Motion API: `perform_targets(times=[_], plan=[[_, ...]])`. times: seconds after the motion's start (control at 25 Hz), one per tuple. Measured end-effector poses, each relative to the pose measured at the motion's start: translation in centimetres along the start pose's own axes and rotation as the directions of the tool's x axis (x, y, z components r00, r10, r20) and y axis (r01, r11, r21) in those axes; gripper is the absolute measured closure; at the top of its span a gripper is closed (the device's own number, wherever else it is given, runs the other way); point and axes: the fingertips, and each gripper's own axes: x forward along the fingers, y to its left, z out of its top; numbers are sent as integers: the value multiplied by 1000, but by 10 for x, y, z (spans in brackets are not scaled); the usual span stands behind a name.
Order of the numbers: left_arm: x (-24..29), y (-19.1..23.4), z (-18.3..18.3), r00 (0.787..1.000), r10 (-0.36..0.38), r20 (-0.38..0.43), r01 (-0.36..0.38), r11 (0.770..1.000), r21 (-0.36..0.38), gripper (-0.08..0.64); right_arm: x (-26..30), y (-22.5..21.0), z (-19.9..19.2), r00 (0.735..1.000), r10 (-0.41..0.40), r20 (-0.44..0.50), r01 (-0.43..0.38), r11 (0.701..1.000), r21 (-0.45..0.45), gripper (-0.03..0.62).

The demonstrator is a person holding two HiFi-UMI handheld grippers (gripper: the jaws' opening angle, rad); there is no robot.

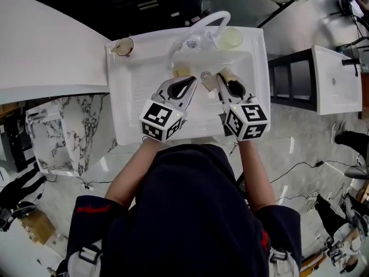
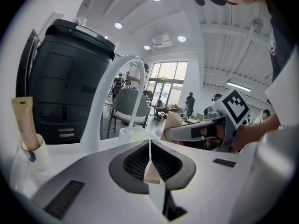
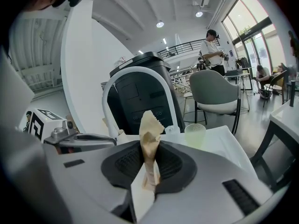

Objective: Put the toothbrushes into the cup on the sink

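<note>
The left gripper (image 2: 149, 146) is clamped on a thin beige packet (image 2: 153, 175), seen edge-on. The right gripper (image 3: 149, 155) grasps a crimped beige packet (image 3: 150, 125), possibly a wrapped toothbrush. Both are over the sink (image 1: 138, 88). The pale green cup (image 1: 230, 37) stands on its rear rim, apart from both.
</note>
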Motion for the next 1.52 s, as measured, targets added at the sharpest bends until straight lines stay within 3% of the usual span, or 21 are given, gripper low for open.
perform_targets(times=[0.92,1.2,1.52], plan=[[73,-12,1,998,-2,-55,2,1000,-5,537,15,-69,6,999,23,-32,-22,1000,19,509],[89,-9,4,998,-2,-60,1,1000,-10,537,27,-83,35,999,31,-8,-32,999,-38,509],[102,-3,7,998,-11,-63,10,1000,-9,537,30,-92,99,995,43,88,-34,994,-99,509]])
